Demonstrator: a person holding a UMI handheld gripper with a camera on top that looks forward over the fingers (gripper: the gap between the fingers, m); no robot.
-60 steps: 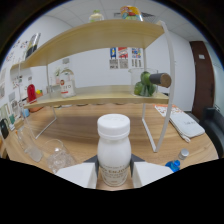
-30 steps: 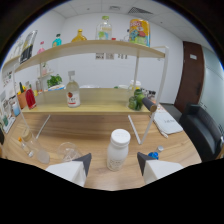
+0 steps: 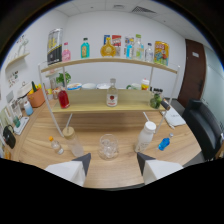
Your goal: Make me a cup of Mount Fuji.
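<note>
**Ana:** Backed right off, that gripper (image 3: 111, 167)! A moment ago the white bottle (image 3: 145, 136) stood between the fingers; now it stands on the wooden table (image 3: 125, 172) ahead and to the right of them, apart from both, with its cap on.

**Ben:** And the jaws?

**Ana:** Spread wide, holding nothing. Only bare table lies between the pads.

**Ben:** What's just ahead?

**Ana:** An empty-looking clear glass (image 3: 107, 145), nearly centred ahead of the fingers. I'd call that the cup for the Mount Fuji. Left of it, a small clear tumbler (image 3: 76, 148) and a little bottle with an orange cap (image 3: 56, 145). Right of the white bottle, a small blue bottle (image 3: 164, 144) lying on the table.

**Ben:** Further back?

**Ana:** A two-tier shelf (image 3: 107, 106): red bottle (image 3: 63, 98) and a clear bottle with a red label (image 3: 112, 94) on the lower tier, a row of colourful bottles (image 3: 107, 47) up top.

**Ben:** So, progress?

**Ana:** Early, I'd judge. One ingredient is set beside the glass; nothing looks poured. Opening, pouring and any mixing remain.
</note>
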